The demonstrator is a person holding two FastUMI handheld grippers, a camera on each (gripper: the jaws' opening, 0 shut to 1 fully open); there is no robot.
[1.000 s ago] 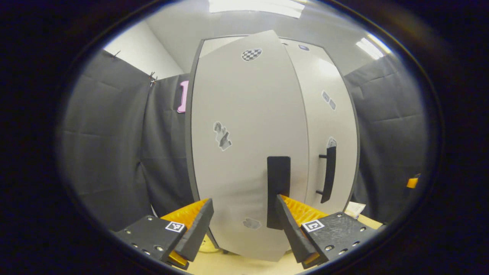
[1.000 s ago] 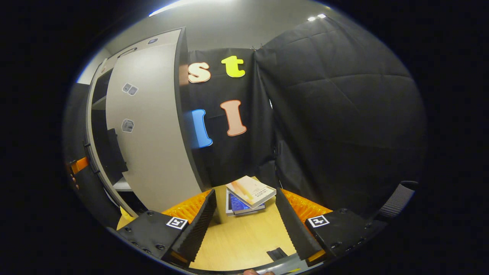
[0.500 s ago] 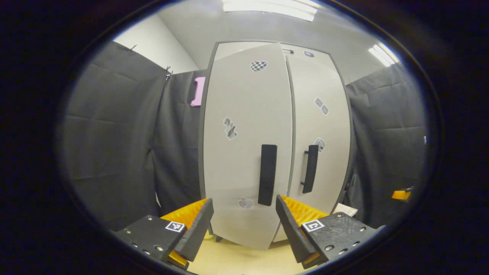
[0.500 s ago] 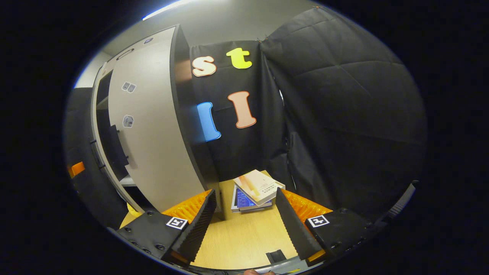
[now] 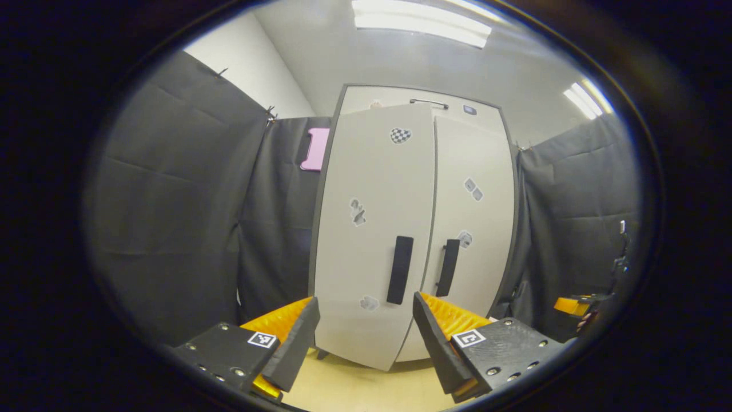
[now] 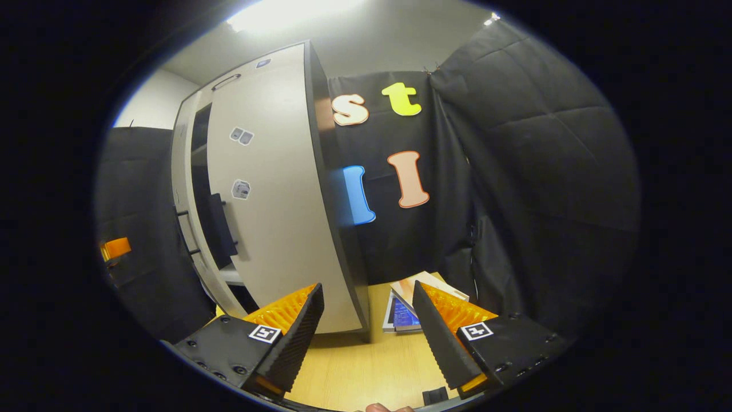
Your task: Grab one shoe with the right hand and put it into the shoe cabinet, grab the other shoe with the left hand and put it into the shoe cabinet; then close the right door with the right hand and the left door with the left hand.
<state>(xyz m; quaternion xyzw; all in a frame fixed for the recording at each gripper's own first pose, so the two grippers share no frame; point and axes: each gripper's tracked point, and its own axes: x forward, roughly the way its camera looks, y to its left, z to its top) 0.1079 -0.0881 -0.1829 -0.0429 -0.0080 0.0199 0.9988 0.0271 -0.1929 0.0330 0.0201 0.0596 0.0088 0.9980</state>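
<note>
Left gripper view faces the cabinet (image 5: 412, 229) head-on: the left gripper (image 5: 366, 337) hangs well back from it, fingers spread and empty. Its left door (image 5: 374, 240) stands slightly ajar, its bottom edge swung out past the right door (image 5: 472, 229), which looks pushed to. Dark handles (image 5: 400, 269) sit side by side near the seam. Right gripper view has the right gripper (image 6: 369, 337) over the wooden floor (image 6: 366, 372), fingers apart, gripping nothing, beside the cabinet's side, with books (image 6: 406, 306) lying by the cloth wall. Shoes are hidden.
</note>
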